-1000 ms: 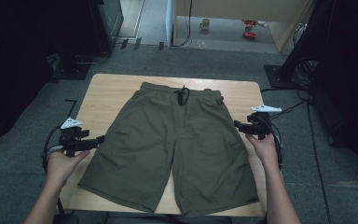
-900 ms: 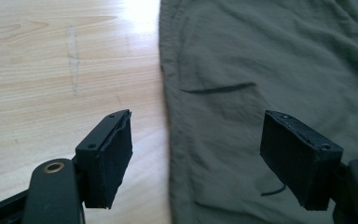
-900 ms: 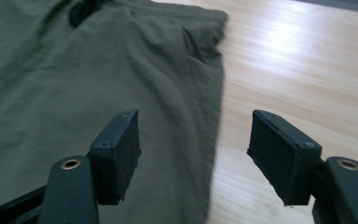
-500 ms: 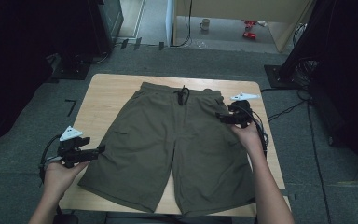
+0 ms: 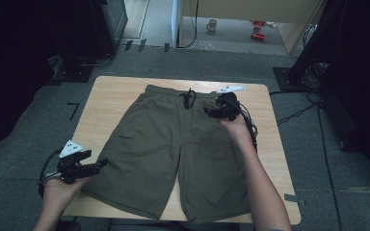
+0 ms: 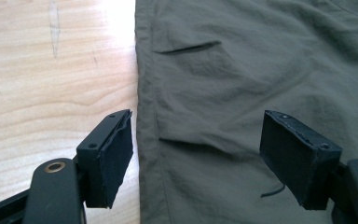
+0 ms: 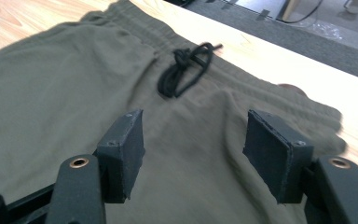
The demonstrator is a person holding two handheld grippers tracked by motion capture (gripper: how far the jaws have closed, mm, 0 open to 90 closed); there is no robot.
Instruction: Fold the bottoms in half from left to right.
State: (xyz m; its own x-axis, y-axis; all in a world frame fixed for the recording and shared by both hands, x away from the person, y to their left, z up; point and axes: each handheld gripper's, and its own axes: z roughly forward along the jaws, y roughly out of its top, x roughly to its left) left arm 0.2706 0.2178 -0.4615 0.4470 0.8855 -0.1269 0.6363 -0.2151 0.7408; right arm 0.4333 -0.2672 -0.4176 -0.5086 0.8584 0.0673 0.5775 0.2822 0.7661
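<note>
Olive green shorts point(image 5: 173, 144) lie flat on the wooden table point(image 5: 111, 96), waistband at the far side, with a black drawstring point(image 5: 189, 97) knotted at its middle. My left gripper point(image 5: 99, 166) is at the near left, open, its jaws straddling the outer seam of the shorts' point(image 6: 223, 84) left leg in the left gripper view point(image 6: 198, 135). My right gripper point(image 5: 207, 112) hovers over the right part of the waistband. Its jaws point(image 7: 196, 135) stand open and have just been closing a little. Only loose fabric lies below them, with the drawstring point(image 7: 186, 70) ahead.
Bare wood point(image 6: 51, 70) borders the shorts on the left, and the table's far edge point(image 7: 307, 60) lies just past the waistband. Grey floor surrounds the table. Cables point(image 5: 294, 115) trail off its right side. Dark equipment point(image 5: 101, 29) stands at the back left.
My right gripper has moved from the table's right edge inward and farther away, over the waistband. My left gripper has drawn back toward the near left corner beside the leg.
</note>
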